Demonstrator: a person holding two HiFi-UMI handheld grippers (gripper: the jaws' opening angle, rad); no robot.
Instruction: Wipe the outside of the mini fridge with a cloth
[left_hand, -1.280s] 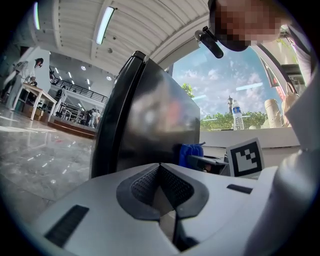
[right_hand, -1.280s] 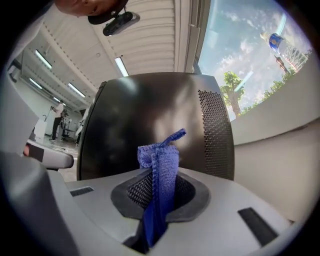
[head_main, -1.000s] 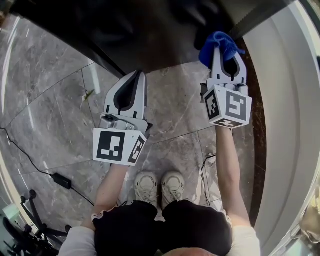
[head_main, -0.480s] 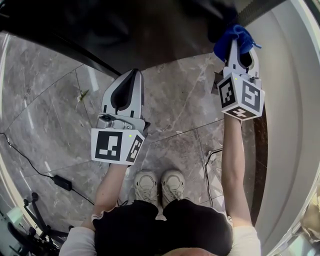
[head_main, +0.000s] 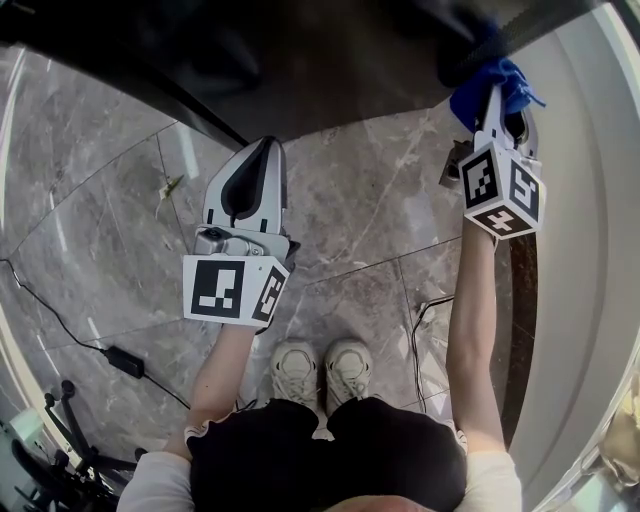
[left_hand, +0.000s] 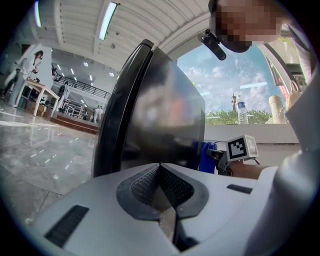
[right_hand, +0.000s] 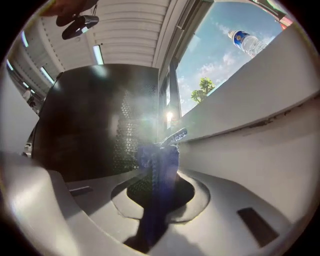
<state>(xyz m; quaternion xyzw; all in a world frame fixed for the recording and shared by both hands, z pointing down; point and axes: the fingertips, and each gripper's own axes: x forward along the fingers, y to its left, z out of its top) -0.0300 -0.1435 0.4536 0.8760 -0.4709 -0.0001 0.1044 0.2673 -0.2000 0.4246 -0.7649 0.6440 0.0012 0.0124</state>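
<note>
Grey marble floor (head_main: 370, 210). Right hand-held gripper (head_main: 497, 112) clamps bunched blue cloth (head_main: 478, 92) at far-right corner of glossy black mini fridge (head_main: 330, 60), for wiping. Left hand-held gripper (head_main: 265, 148) closed, empty, idle.

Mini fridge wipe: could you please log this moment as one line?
right gripper shut on cloth | cloth at fridge edge | left gripper shut, empty

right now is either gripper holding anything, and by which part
Right gripper holds the blue cloth, bunched between its jaws, a tuft past the tips. Left gripper shut, empty.
</note>
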